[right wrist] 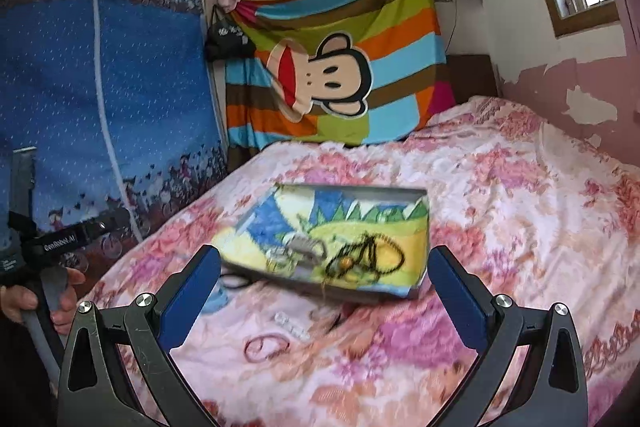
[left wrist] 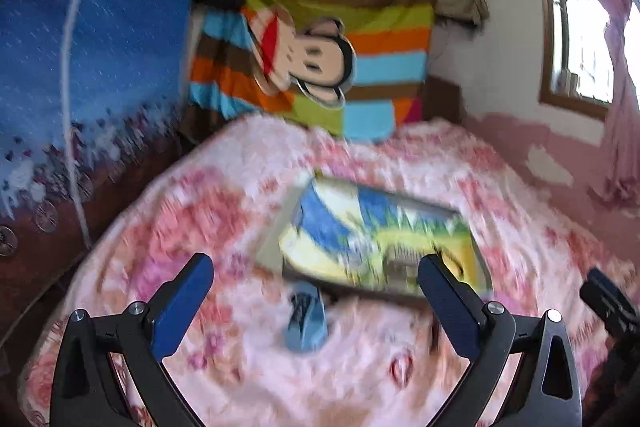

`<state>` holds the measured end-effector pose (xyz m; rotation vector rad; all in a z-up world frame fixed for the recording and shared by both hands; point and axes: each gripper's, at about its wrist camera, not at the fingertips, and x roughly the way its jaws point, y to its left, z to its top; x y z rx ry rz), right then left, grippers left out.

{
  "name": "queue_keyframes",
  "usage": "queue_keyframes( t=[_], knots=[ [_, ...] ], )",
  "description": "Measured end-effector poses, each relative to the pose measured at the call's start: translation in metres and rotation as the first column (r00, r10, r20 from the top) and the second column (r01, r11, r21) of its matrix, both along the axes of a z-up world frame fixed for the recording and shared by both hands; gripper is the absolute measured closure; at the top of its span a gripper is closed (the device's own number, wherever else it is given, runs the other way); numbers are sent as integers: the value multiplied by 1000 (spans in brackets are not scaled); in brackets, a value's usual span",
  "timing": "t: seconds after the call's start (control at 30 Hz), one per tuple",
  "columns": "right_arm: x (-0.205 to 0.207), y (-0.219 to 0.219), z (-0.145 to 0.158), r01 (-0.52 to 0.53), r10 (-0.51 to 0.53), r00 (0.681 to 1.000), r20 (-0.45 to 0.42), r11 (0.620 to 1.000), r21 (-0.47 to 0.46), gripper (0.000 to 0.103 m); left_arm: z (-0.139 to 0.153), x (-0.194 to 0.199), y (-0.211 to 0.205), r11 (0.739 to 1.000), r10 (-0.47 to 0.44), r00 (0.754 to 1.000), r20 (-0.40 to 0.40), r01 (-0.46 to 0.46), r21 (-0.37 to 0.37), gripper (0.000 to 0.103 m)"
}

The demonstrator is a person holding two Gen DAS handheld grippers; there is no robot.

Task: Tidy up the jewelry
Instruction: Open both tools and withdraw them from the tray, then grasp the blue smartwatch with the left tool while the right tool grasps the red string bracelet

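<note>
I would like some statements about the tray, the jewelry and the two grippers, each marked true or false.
1. Both grippers are open and hold nothing. True: the left gripper and the right gripper each show a wide gap with nothing between the fingers.
2. The tray stands on a wooden table. False: it lies on the pink flowered bedspread.
3. A black necklace lies inside the tray. True.
4. The pink loop is inside the tray. False: it lies on the bedspread in front of the tray.
5. The tray is bare metal inside. False: a colourful blue, yellow and green picture lines it.
</note>
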<state>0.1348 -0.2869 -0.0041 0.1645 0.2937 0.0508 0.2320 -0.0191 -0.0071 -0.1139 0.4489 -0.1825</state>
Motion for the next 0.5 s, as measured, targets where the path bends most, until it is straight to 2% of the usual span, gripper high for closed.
queue_keyframes(
  t=[0.13,0.27,0.33,0.5],
  knots=[
    [-6,6,-19,-42,41,996,-81,999,-8,1,-35,8,7,999,-24,987,-157,29,30,0],
    [-2,11,-45,-89,83,977,-196,996,-22,1,-67,19,4,995,-19,955,-297,47,86,0],
    [4,14,-58,-107,97,963,-253,994,-24,1,-79,25,3,995,-27,937,-348,57,78,0],
    [24,24,-89,-170,146,906,-398,985,-25,1,-95,32,4,995,-7,912,-410,47,87,0]
  ],
)
